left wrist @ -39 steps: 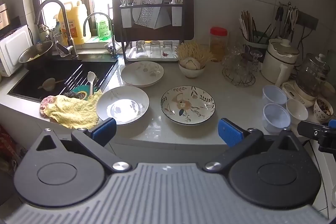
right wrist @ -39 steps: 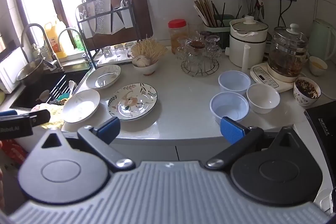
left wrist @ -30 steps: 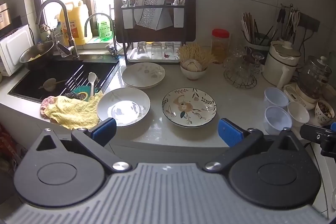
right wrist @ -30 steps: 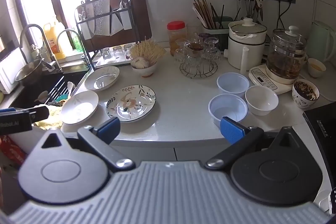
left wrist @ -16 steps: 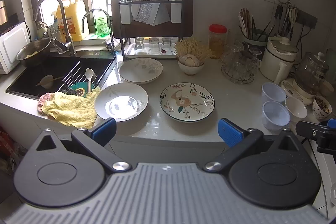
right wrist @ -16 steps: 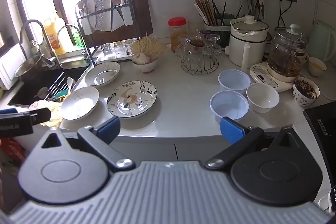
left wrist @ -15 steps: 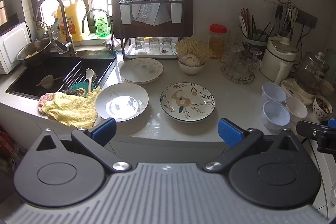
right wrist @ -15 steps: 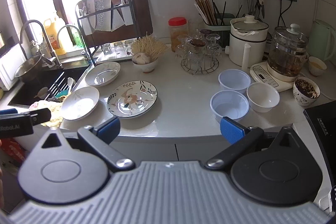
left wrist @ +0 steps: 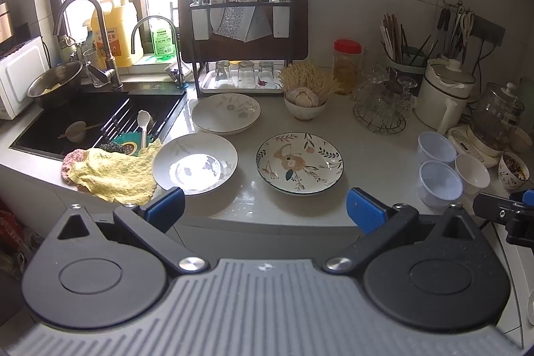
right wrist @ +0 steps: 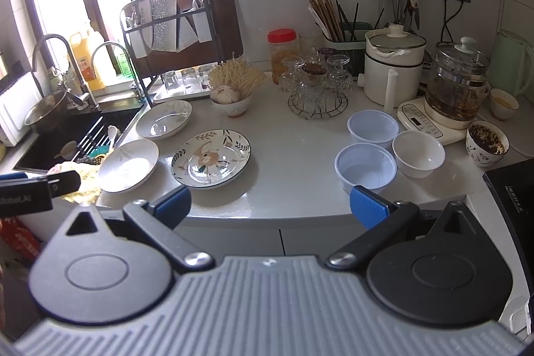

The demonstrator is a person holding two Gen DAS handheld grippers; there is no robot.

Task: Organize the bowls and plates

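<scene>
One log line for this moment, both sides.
left hand-held gripper: open, empty | right hand-held gripper: open, empty | floral plate: on counter, untouched

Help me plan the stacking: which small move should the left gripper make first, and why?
Probably ease the left gripper, open and empty, forward toward the near white plate. It lies closest, and the patterned plate and far white plate lie apart, unstacked.

White lettering reading "RobotAI", its start cut off, stands on the black body of the left tongs (right wrist: 25,191). Bottle labels by the window are too small to read.
</scene>
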